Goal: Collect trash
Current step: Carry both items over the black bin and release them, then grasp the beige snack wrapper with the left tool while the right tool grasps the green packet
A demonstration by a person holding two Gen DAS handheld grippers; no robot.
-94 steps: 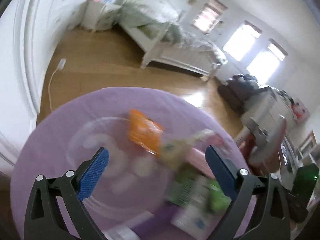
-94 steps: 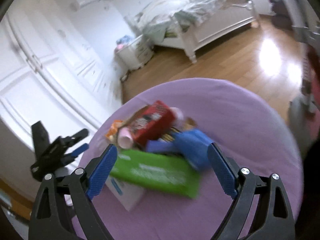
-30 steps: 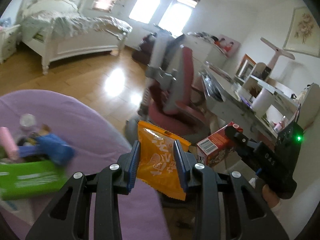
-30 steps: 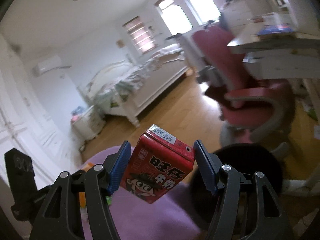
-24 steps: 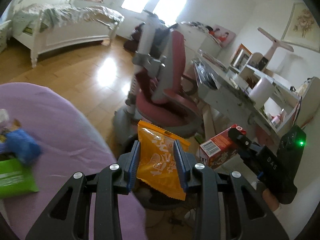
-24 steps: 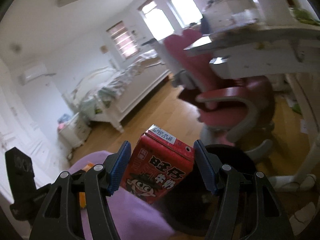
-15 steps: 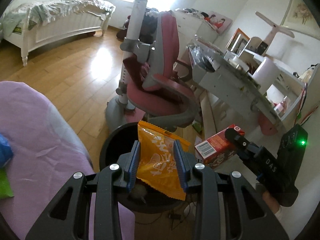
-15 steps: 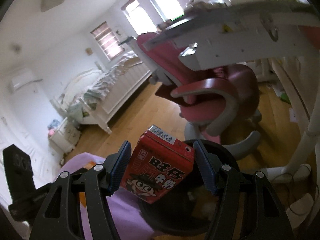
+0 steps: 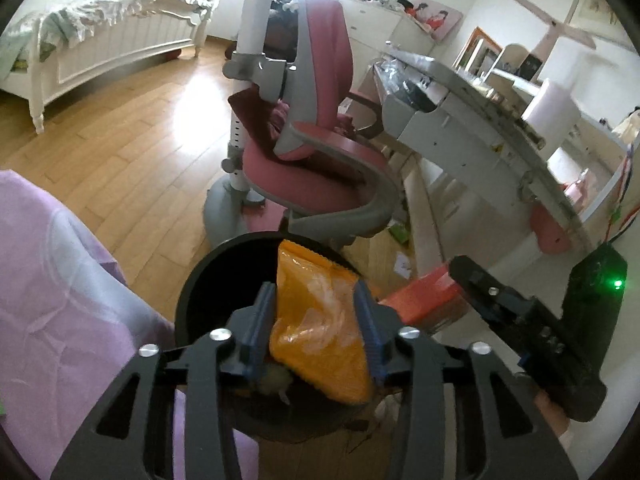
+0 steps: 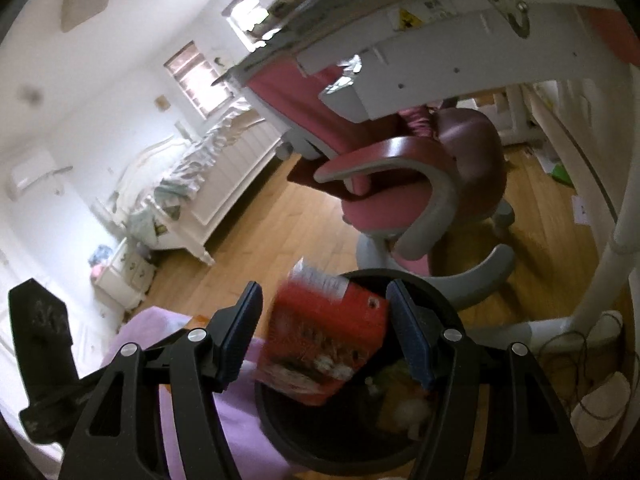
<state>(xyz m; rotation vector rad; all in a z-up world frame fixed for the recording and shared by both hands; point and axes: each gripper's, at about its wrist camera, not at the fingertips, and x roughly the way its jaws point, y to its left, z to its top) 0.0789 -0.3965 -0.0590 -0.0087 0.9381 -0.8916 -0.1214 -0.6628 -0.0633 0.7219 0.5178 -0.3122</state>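
Observation:
My left gripper (image 9: 316, 320) is shut on an orange snack packet (image 9: 320, 320) and holds it over the open black trash bin (image 9: 208, 280). My right gripper (image 10: 326, 328) has its jaws spread wide over the same bin (image 10: 440, 300). A red drink carton (image 10: 324, 340) is blurred between the fingers and touches neither pad. The carton (image 9: 424, 300) and the right gripper also show at the right of the left wrist view. Crumpled trash lies inside the bin.
A purple-covered table (image 9: 60, 300) is just left of the bin. A pink and grey desk chair (image 9: 312, 160) stands right behind the bin, and a white desk (image 9: 480, 128) overhangs on the right. Cables (image 10: 580, 344) lie on the wooden floor.
Both grippers have moved from the table to above the bin. My right gripper has opened and the red carton has slipped free of its pads. My left gripper still holds the orange packet.

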